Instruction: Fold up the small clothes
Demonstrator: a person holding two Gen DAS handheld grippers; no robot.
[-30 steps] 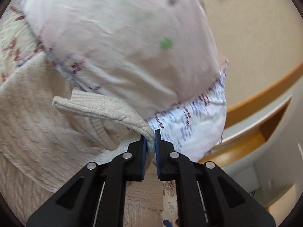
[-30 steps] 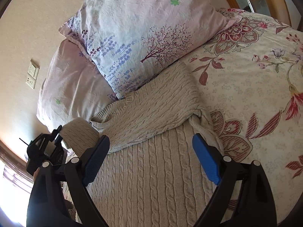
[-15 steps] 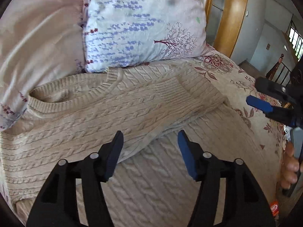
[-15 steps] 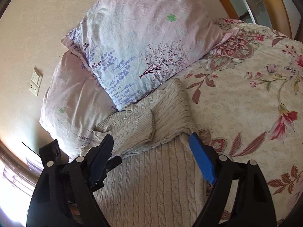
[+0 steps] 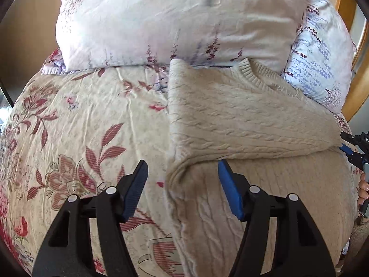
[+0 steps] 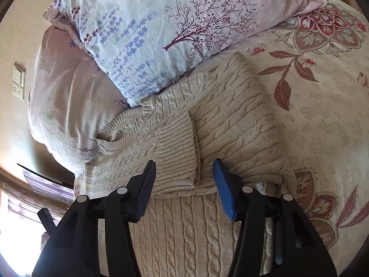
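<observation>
Your right gripper (image 6: pixel 183 185) is closing over the sweater (image 6: pixel 207 124) sleeve cuff (image 6: pixel 178 149), your left gripper (image 5: pixel 182 188) stands apart and empty, so a shallow pinch can drag the loose fold out of place.

A bed fills both views, spread with a cream bedspread (image 5: pixel 76 120) printed with red leaves and flowers, reaching out ahead of and to the sides of the fingers. Beyond the fingers, two pillows lean at the head of the bed: a pale pink pillow (image 5: pixel 175 20) and a pillow printed with lavender sprigs and a tree (image 6: pixel 175 30). A beige wall (image 6: pixel 23 25) stands behind them, carrying a white switch plate and socket (image 6: pixel 19 83). A curved wooden frame (image 5: pixel 356 85) edges the bed. Bright daylight floods in low beside the left finger of the right view.
</observation>
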